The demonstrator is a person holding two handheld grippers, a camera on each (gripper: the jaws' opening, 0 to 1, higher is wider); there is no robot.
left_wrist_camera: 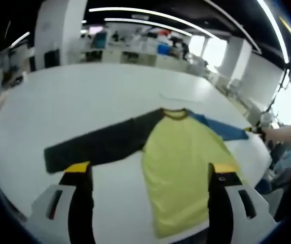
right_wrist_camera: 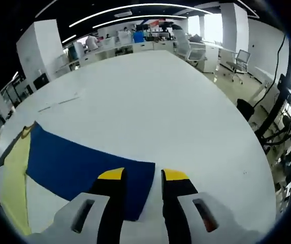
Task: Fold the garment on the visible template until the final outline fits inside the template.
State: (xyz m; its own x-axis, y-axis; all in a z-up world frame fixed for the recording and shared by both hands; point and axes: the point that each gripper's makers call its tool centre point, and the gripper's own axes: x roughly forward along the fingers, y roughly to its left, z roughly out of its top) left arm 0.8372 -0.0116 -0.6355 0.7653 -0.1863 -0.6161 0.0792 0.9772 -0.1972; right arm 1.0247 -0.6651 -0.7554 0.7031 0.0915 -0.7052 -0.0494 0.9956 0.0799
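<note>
A long-sleeved shirt lies flat on the white table point(left_wrist_camera: 84, 96). Its body point(left_wrist_camera: 181, 157) is yellow, one sleeve point(left_wrist_camera: 99, 145) is black and the other sleeve point(left_wrist_camera: 221, 129) is blue. My left gripper point(left_wrist_camera: 151, 169) hovers near the shirt's hem with its jaws wide apart, open and holding nothing. My right gripper point(right_wrist_camera: 143, 175) is at the cuff of the blue sleeve point(right_wrist_camera: 79, 165). Its jaws are a narrow gap apart, and the cuff edge lies flat on the table between them. In the left gripper view the right gripper point(left_wrist_camera: 254, 130) sits at that sleeve's far end.
A faint thin line point(right_wrist_camera: 59, 104) marks the table beyond the collar. The table's edge point(right_wrist_camera: 267, 168) curves close on the right, with office chairs point(right_wrist_camera: 241, 58) past it. Desks and clutter point(left_wrist_camera: 150, 48) fill the room's back. A person's arm point(left_wrist_camera: 287, 133) reaches in from the right.
</note>
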